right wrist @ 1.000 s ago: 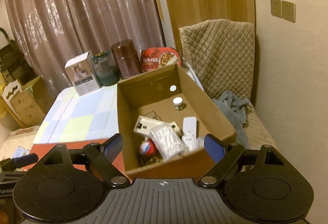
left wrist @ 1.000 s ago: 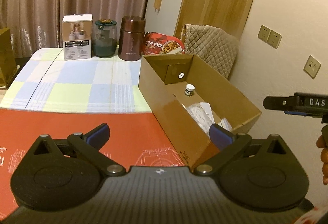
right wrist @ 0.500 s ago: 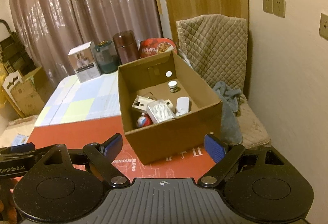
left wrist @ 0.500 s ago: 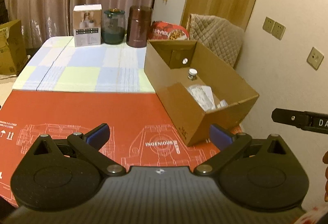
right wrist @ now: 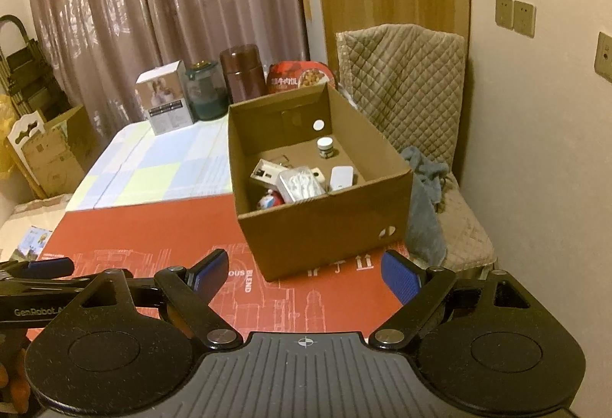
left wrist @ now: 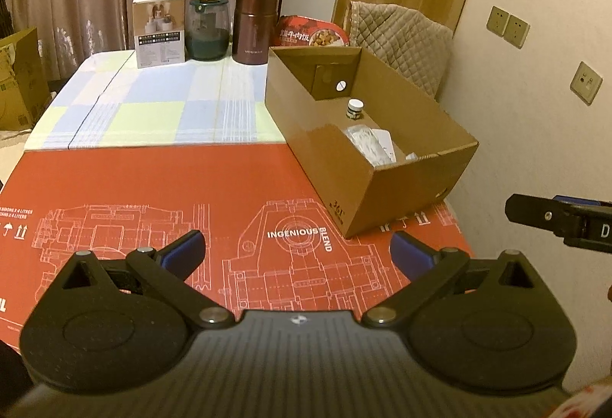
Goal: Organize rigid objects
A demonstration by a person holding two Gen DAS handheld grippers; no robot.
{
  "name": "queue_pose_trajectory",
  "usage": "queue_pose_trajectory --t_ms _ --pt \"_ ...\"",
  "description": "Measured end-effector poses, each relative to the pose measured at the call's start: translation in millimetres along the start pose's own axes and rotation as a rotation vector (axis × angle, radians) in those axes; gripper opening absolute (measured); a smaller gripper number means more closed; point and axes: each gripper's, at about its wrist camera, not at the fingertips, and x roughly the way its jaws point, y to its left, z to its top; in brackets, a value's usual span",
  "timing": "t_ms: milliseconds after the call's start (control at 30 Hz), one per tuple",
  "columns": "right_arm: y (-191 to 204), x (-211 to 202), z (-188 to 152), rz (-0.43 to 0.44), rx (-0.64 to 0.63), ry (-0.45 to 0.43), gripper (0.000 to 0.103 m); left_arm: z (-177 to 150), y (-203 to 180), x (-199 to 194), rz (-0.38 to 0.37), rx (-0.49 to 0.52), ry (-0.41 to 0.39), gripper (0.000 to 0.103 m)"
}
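Note:
An open cardboard box (right wrist: 329,222) (left wrist: 386,184) stands on the right part of the table, on a red printed sheet (left wrist: 153,196). Inside it lie a small white-capped jar (right wrist: 326,147), a clear packet (right wrist: 300,183), a white flat device (right wrist: 341,177), a white boxy item (right wrist: 263,173) and a red-and-white ball (right wrist: 269,200). My left gripper (left wrist: 297,253) hovers open over the red sheet, short of the box, nothing between its fingers. My right gripper (right wrist: 304,274) is open too, in front of the box's near wall, holding nothing.
At the table's far edge stand a white carton (left wrist: 160,28), a green-lidded glass jar (left wrist: 208,27), a brown flask (left wrist: 255,26) and a red food pack (left wrist: 311,33). A quilted chair (right wrist: 413,73) with a grey cloth (right wrist: 424,188) sits right of the box, by the wall.
Both grippers have drawn back from the box toward the table's near edge; the box looks smaller and more red sheet shows. Both jaws kept the same opening.

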Motion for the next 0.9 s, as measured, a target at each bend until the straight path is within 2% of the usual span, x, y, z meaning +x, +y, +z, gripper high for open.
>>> queue_pose_trajectory --t_ms 267,533,900 --pt "3 3 -10 -0.005 -0.003 0.024 0.084 -3 1 1 0.009 -0.013 0.015 0.101" --pt "5 6 -15 -0.007 -0.015 0.047 0.084 -7 -7 -2 0.007 0.031 0.000 0.102" --pt "5 10 -23 -0.011 -0.025 0.066 0.084 -10 -9 -1 0.006 0.038 0.006 0.102"
